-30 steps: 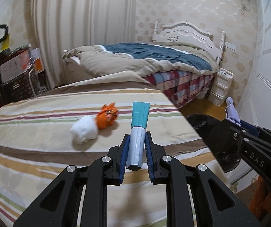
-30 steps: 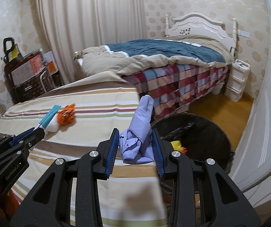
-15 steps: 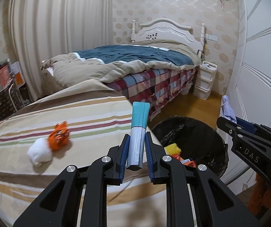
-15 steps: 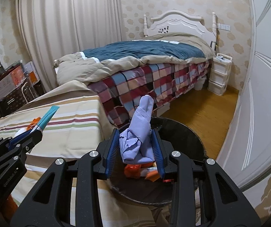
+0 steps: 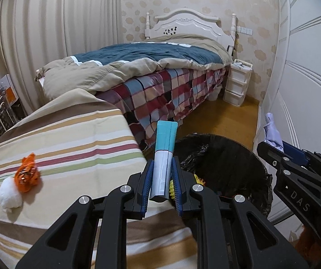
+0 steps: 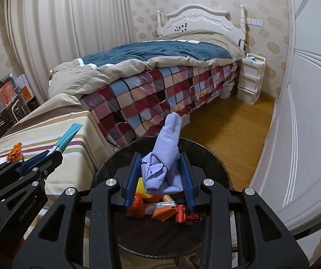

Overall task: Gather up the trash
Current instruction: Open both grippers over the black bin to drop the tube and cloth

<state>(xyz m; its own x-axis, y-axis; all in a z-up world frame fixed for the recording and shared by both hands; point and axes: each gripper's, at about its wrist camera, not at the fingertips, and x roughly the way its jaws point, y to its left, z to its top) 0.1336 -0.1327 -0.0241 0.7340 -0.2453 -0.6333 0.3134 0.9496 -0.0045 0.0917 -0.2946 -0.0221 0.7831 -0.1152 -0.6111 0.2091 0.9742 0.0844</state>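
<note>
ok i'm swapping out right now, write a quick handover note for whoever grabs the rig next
Left tongs: shut on the teal and white tube, at the near edge of the black bin.
Right tongs: shut on the crumpled lavender glove, directly above the bin's opening.
Bin: on the floor beside the striped table; it already holds orange, yellow and red scraps.
Done: both pieces picked up and brought to the bin.
Left: release the glove, bring the tube fully over the bin and release it, then fetch the orange wrapper and white wad lying together on the table.
</note>
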